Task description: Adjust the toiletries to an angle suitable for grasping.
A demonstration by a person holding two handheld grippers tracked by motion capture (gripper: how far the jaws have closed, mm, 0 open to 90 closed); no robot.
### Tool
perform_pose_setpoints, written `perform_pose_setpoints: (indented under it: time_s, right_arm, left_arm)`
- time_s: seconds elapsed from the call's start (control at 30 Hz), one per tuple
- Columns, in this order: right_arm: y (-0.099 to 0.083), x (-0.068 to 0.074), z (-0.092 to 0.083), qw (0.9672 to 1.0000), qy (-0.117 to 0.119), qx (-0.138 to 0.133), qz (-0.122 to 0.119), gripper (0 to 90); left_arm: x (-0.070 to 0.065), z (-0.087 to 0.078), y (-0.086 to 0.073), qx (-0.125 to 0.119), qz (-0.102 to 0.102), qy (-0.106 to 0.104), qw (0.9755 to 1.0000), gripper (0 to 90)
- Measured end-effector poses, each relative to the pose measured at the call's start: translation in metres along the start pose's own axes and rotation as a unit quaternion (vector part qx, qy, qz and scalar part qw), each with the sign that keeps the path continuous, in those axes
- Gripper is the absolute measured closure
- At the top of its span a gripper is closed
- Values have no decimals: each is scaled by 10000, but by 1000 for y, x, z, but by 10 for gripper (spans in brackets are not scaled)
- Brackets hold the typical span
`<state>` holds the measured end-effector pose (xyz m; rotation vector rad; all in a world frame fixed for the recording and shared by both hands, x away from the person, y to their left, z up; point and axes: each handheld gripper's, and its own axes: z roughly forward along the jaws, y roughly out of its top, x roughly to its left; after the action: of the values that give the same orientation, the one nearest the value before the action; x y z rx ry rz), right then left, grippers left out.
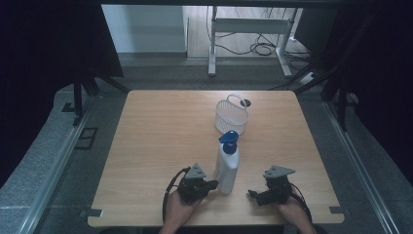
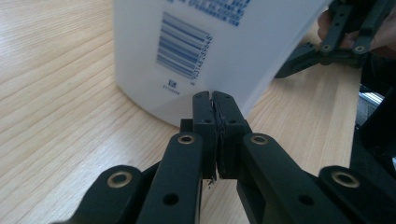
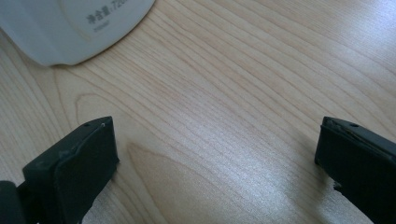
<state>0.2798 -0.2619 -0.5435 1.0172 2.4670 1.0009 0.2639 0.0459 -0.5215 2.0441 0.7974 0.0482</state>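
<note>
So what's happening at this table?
A person holds a gripper in each hand at a wooden table. The left gripper, jaws shut with nothing between them, sits right by the base of a white bottle with a blue cap. The right gripper waits open nearby. A white basket stands farther back.
</note>
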Motion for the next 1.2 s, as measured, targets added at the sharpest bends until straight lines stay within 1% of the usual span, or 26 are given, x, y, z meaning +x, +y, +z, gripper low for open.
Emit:
perform_pose_setpoints:
  time_s: [0.07, 0.1, 0.17, 0.23, 0.27, 0.33, 0.43, 0.67, 0.8, 0.9, 0.97, 1.0, 1.1, 1.2]
  right_arm:
    - [0, 0, 0, 10000, -11, -5, -2, 0]
    - [0, 0, 0, 10000, -14, -9, -8, 0]
    - [0, 0, 0, 10000, -14, -9, -9, 0]
    - [0, 0, 0, 10000, -13, -9, -9, 0]
    - [0, 0, 0, 10000, -13, -9, -9, 0]
    - [0, 0, 0, 10000, -14, -9, -8, 0]
    - [0, 0, 0, 10000, -18, -13, 0, 0]
    - [0, 0, 0, 10000, -14, -6, -18, 0]
    - [0, 0, 0, 10000, -16, -6, -18, 0]
    - [0, 0, 0, 10000, -8, -4, -19, 0]
    - [0, 0, 0, 10000, -16, -7, -16, 0]
    - [0, 0, 0, 10000, -15, -6, -17, 0]
    - [0, 0, 0, 10000, -8, -3, -18, 0]
    - [0, 0, 0, 10000, -9, -3, -16, 0]
  left_arm:
    - [-3, 2, 2, 8, 33, -25, 10000, 879]
    - [-5, 5, 4, 38, 108, -48, 9999, 878]
    - [-7, 7, 5, 54, 141, -55, 9999, 878]
    - [-12, 13, 8, 82, 207, -112, 9997, 878]
    - [-12, 13, 8, 82, 207, -112, 9997, 878]
    - [-15, 17, 10, 115, 277, -116, 9995, 877]
    - [-19, 23, 13, 155, 342, -167, 9992, 875]
    - [-23, 36, 17, 229, 421, -182, 9987, 870]
    - [-22, 33, 17, 235, 458, -119, 9986, 862]
    - [-21, 26, 17, 198, 415, -97, 9989, 846]
    - [-20, 24, 16, 205, 424, -88, 9989, 842]
    - [-18, 21, 15, 201, 390, -59, 9990, 829]
    - [-16, 17, 13, 235, 392, -32, 9989, 809]
    - [-14, 11, 10, 293, 407, 54, 9987, 784]
